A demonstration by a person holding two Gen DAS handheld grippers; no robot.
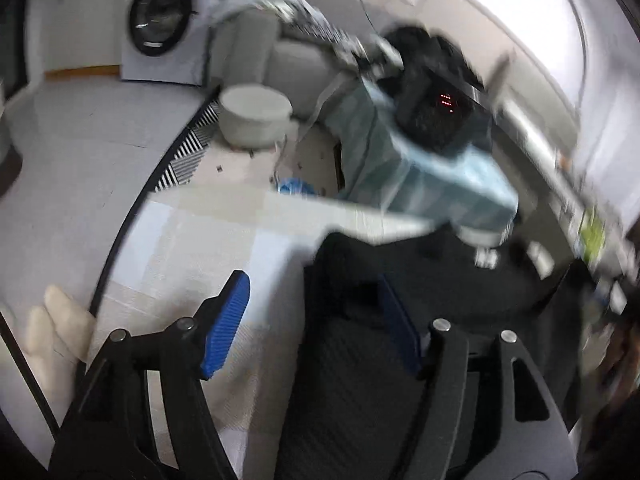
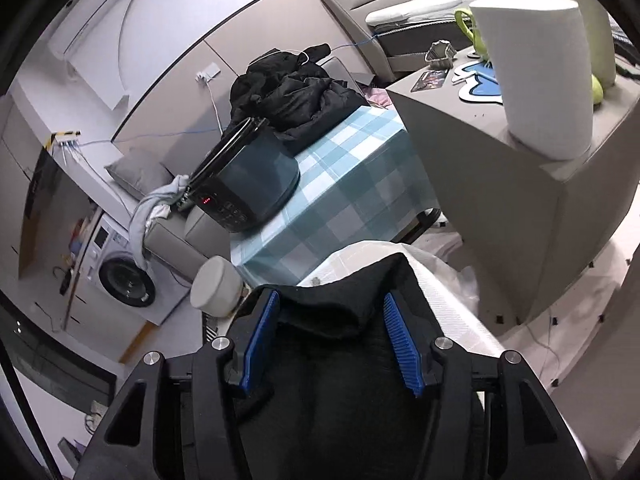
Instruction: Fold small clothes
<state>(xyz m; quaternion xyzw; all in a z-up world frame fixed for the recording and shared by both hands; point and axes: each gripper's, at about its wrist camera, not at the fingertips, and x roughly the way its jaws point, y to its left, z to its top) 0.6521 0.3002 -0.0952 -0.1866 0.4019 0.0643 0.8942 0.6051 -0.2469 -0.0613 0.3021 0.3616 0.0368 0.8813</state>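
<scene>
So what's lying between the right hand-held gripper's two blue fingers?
In the right wrist view, the black garment lies between the open right hand-held gripper fingers, spread on white cloth.

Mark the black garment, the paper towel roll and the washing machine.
black garment [image 2: 344, 316]: right wrist view, folded upper edge.
paper towel roll [image 2: 540, 80]: right wrist view, side.
washing machine [image 1: 162, 16]: left wrist view, door.

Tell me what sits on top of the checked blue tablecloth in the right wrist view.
On the checked tablecloth sits a dark appliance with red lit digits, its lid raised. Behind it lies a heap of black clothing. Whatever lies beneath that heap is covered.
</scene>
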